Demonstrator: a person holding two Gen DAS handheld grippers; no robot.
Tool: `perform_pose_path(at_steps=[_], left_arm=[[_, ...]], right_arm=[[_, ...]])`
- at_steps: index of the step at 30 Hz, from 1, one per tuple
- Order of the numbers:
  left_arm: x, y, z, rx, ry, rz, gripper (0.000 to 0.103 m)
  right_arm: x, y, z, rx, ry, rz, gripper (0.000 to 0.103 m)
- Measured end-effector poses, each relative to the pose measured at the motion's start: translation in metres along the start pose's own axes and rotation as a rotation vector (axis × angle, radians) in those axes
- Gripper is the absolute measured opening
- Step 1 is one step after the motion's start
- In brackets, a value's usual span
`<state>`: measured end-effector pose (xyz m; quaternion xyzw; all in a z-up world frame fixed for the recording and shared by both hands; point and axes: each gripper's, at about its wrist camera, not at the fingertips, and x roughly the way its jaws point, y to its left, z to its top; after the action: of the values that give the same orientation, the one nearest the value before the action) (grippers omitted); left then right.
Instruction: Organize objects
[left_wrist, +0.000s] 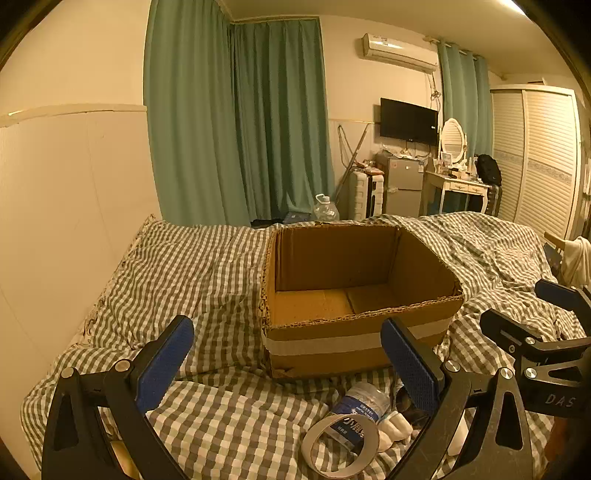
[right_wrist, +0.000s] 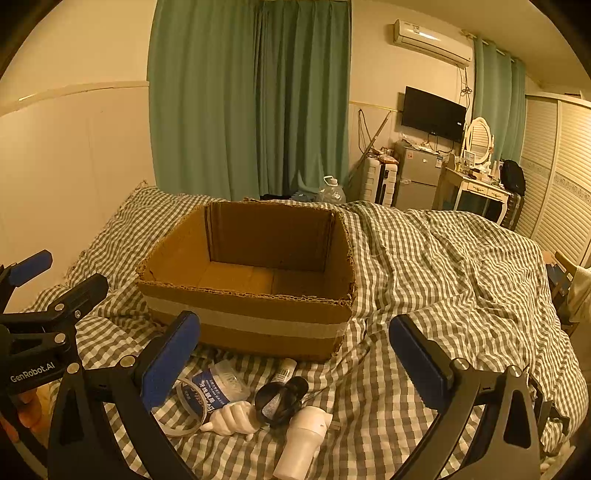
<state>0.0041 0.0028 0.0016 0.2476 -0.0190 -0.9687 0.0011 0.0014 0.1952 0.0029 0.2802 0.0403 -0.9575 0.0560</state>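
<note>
Left gripper (left_wrist: 286, 363) and right gripper (right_wrist: 295, 356): held wide open, nothing gripped | water bottle (right_wrist: 221, 387): laid on bed (right_wrist: 443, 258) near edge, before cardboard box (right_wrist: 258, 310) | judged light, slippery, crushable; best gripped mid-body.

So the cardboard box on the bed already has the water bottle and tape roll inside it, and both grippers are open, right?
Not quite. The cardboard box is empty, as the right wrist view shows; the water bottle and tape roll lie on the checkered bedspread in front of it. Left gripper and right gripper are open.
</note>
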Motion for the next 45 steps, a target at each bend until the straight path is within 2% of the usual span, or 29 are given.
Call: perform_pose_path(at_steps=[45], left_arm=[[-0.0017,-0.0024,-0.0022,0.005,-0.011,0.000,0.103]], right_arm=[[0.0010,0.0029,-0.0008,-0.001,0.009,0.004,0.102]])
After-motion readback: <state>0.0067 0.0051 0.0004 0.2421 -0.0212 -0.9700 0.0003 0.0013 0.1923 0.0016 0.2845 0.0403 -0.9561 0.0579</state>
